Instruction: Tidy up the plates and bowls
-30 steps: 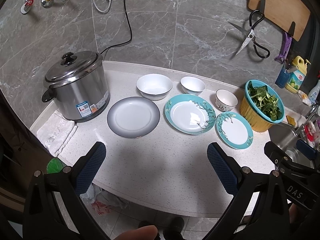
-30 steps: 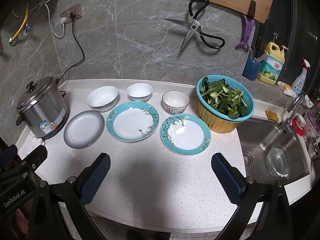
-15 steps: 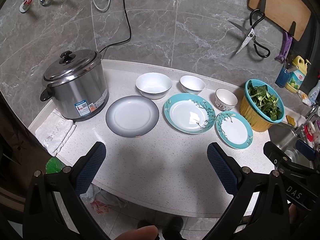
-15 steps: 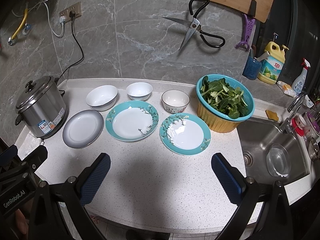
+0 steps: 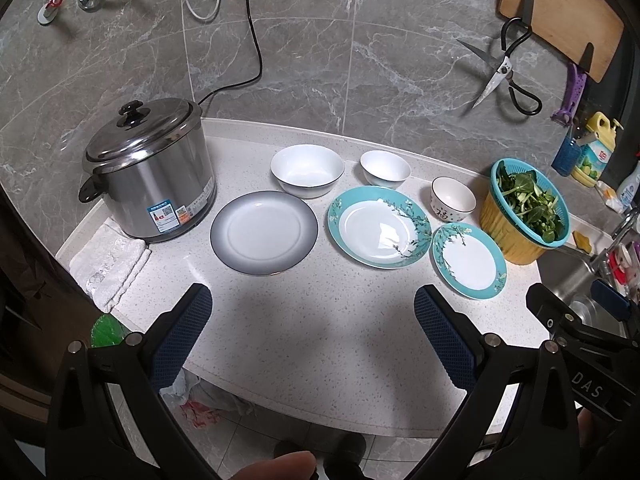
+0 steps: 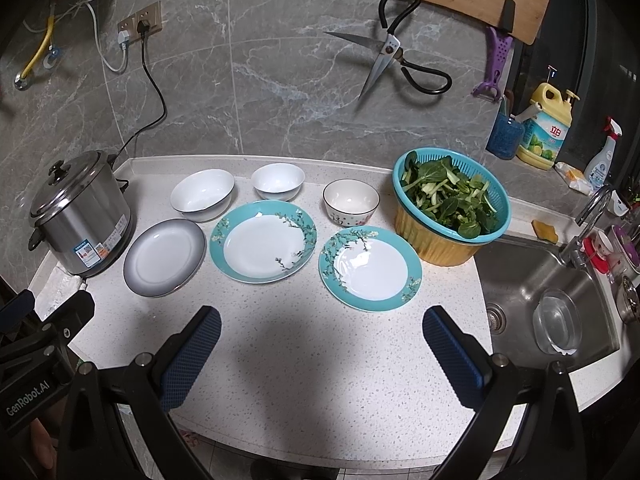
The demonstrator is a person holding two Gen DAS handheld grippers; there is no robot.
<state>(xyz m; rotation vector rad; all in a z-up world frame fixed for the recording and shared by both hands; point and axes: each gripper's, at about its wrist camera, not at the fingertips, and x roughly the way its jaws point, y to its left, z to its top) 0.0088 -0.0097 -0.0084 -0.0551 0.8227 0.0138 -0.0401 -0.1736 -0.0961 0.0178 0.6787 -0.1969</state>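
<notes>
On the white counter lie a grey-rimmed plate (image 5: 264,232) (image 6: 164,256), a large teal floral plate (image 5: 379,227) (image 6: 263,241) and a small teal floral plate (image 5: 468,260) (image 6: 370,269). Behind them stand a large white bowl (image 5: 307,170) (image 6: 202,195), a small white bowl (image 5: 385,168) (image 6: 278,181) and a patterned bowl (image 5: 453,199) (image 6: 351,203). My left gripper (image 5: 312,312) is open and empty above the counter's front edge. My right gripper (image 6: 322,332) is open and empty, in front of the small teal plate.
A steel rice cooker (image 5: 148,168) stands at the left with a white cloth (image 5: 108,264) beside it. A teal basket of greens (image 6: 450,204) in a yellow bowl stands right of the dishes. A sink (image 6: 548,300) lies at the far right.
Both views have shifted only slightly; the dishes have not moved and both grippers stay open.
</notes>
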